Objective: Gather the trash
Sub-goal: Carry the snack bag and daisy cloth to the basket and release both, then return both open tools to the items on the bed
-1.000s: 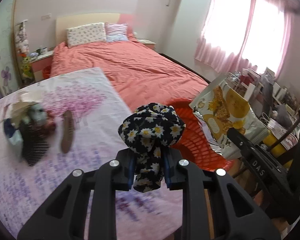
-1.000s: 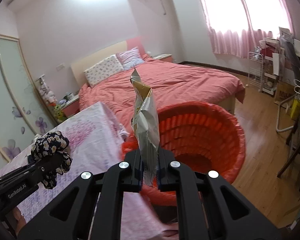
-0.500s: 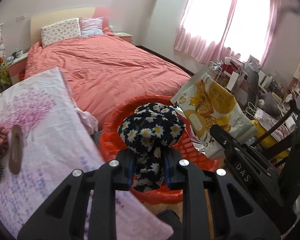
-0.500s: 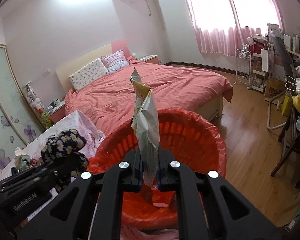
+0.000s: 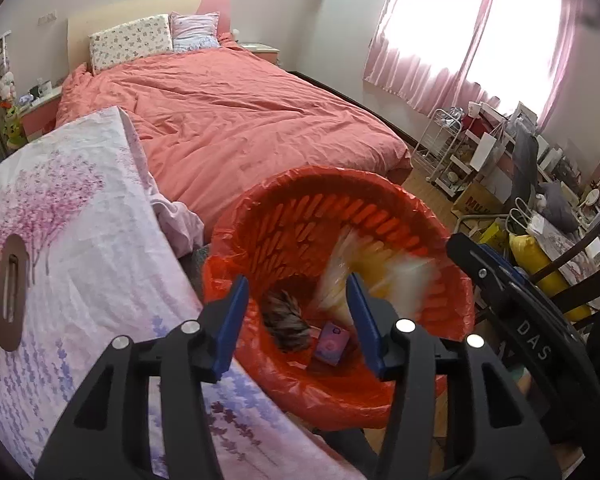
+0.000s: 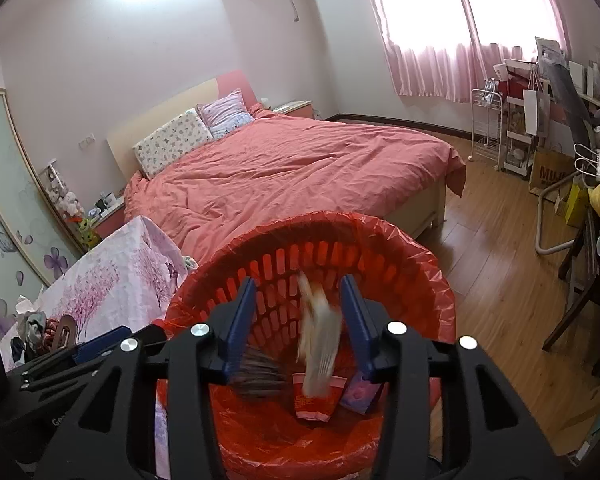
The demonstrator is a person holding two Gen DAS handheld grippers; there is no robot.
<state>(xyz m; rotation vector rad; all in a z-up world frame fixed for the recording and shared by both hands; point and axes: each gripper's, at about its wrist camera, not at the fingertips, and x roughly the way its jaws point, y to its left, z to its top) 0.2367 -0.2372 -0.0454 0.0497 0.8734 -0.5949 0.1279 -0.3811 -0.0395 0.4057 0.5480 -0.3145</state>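
An orange basket with a red liner (image 5: 380,196) (image 6: 404,248) stands beside the table. My left gripper (image 5: 296,320) is open and empty above it. The daisy-print cloth (image 5: 286,318) (image 6: 258,372) is blurred, falling inside the basket. My right gripper (image 6: 298,320) is open and empty over the basket. The snack bag (image 6: 318,344) (image 5: 374,272) is blurred, dropping between its fingers. A red wrapper (image 6: 316,398) and a purple packet (image 5: 332,342) lie at the bottom.
The table with a pink blossom cloth (image 5: 80,216) is on the left, carrying a brown hair clip (image 5: 10,308) and a clutter pile (image 6: 32,328). A bed with a coral cover (image 5: 236,120) lies beyond. Shelves, bags and chairs (image 6: 560,160) crowd the right side.
Both grippers have opened above the basket. The daisy-print cloth left my left gripper and the snack bag left my right gripper; both are falling into the basket.
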